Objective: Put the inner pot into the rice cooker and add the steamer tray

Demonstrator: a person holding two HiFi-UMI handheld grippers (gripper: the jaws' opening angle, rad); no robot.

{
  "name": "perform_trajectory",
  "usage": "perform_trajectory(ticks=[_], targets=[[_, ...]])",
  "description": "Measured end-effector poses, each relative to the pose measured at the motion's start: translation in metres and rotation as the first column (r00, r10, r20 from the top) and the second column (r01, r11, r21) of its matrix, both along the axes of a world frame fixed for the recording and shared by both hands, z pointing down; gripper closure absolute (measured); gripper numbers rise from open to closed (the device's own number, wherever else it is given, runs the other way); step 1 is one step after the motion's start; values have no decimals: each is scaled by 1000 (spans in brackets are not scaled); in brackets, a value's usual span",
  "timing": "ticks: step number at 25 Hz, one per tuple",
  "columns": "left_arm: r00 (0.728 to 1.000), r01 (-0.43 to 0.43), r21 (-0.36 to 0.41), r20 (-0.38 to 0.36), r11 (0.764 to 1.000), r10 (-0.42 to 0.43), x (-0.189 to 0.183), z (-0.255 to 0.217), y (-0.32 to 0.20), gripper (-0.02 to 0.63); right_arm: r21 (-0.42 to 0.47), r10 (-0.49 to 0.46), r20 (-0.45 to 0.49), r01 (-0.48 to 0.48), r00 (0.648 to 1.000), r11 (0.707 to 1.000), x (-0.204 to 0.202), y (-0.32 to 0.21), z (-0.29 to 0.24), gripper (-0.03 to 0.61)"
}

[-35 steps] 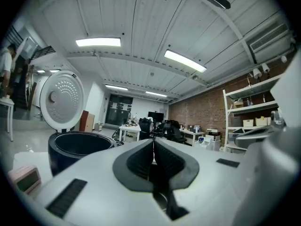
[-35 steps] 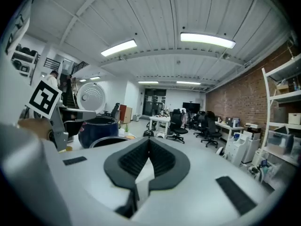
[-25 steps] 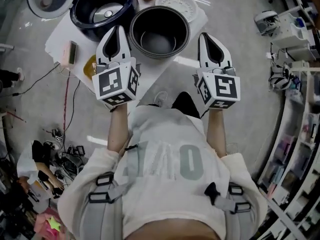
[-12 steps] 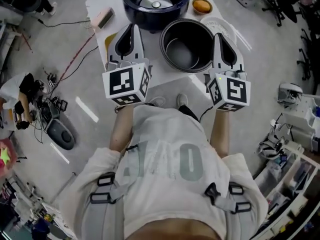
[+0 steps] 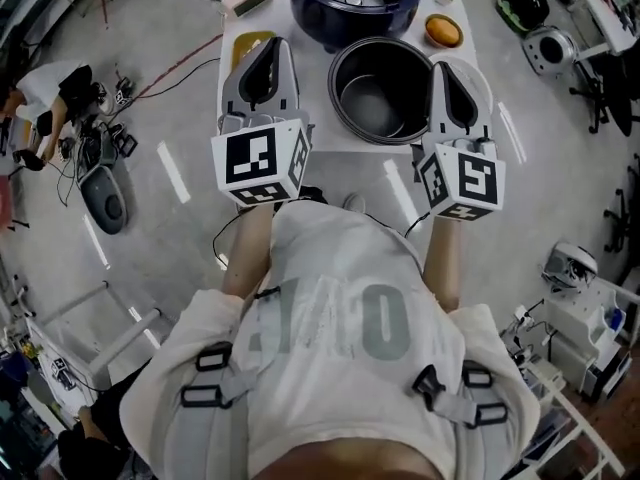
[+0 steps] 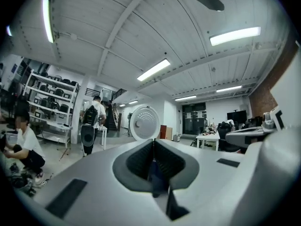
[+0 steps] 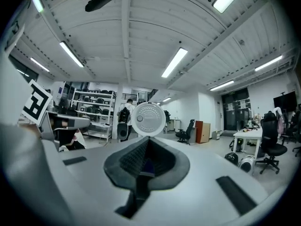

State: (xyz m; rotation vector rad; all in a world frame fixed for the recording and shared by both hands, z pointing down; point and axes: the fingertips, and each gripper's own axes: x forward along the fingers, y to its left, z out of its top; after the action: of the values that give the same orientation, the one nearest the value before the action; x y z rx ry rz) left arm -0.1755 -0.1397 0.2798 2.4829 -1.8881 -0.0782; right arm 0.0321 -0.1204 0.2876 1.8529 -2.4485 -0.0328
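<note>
Grey floor (image 5: 150,218) lay all around a white tabletop (image 5: 315,103), and the person stood right at its near edge; on the tabletop sat the dark blue rice cooker (image 5: 402,16), open and with nothing inside it; the black inner pot (image 5: 350,86) stood just in front of the cooker, touching or nearly touching it, and it was empty too; a white round thing that looked like the steamer tray (image 5: 484,86) peeked out from behind the right gripper (image 5: 446,66), to the right of the pot; the left gripper (image 5: 273,46) hung over the tabletop to the left of the pot, and the pot sat between the two grippers; both grippers pointed flat across the room; both pairs of jaws were pressed together with nothing between them; past them each gripper view showed the cooker's round white lid (image 6: 145,123) standing up; no step looked done yet, so the first step, getting hold of the pot, seemed to be the one in hand; next the jaws would likely need to spread apart, dip down to the pot's rim and pinch it, one on each side, so the pot could be lifted up and set down into the cooker.
</note>
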Motion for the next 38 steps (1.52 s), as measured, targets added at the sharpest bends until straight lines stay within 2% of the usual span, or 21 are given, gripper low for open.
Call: perform_trajectory(ticks=[8,17,19,20,21,22,23,24,28,31,35,38], targets=[[993,119,35,-9,992,-118,12,-4,33,591,25,-106,22,105,994,994,16,14,0,571],[986,166,38,6,985,-166,24,-2,55,591,30,-139,58,138,989,990,35,25,3,565],[987,162,41,6,986,-162,25,-2,59,589,25,-164,75,162,984,986,34,28,5,509],[988,156,44,8,987,-156,25,-2,60,587,20,-179,88,178,980,984,33,28,6,443],[990,142,46,11,989,-143,27,-3,59,560,13,-192,105,192,976,981,32,27,7,344],[992,122,44,13,992,-123,30,-4,58,481,4,-200,123,201,972,980,32,25,8,272],[995,101,40,11,994,-101,33,-3,57,418,-5,-201,140,204,969,979,33,24,8,264],[997,83,34,3,996,-83,36,-3,57,397,-16,-199,154,204,968,979,35,24,10,250],[997,42,-20,-67,999,-43,43,10,50,343,-65,-175,195,191,965,979,47,22,19,239],[991,23,-97,-127,995,-35,47,31,39,342,-98,-143,221,168,965,981,60,17,28,239],[989,6,-199,-144,980,-36,52,65,27,342,-149,-111,261,153,959,977,70,7,44,239],[975,-35,-269,-221,963,-26,56,88,22,342,-193,-87,296,149,951,970,75,4,60,239]])
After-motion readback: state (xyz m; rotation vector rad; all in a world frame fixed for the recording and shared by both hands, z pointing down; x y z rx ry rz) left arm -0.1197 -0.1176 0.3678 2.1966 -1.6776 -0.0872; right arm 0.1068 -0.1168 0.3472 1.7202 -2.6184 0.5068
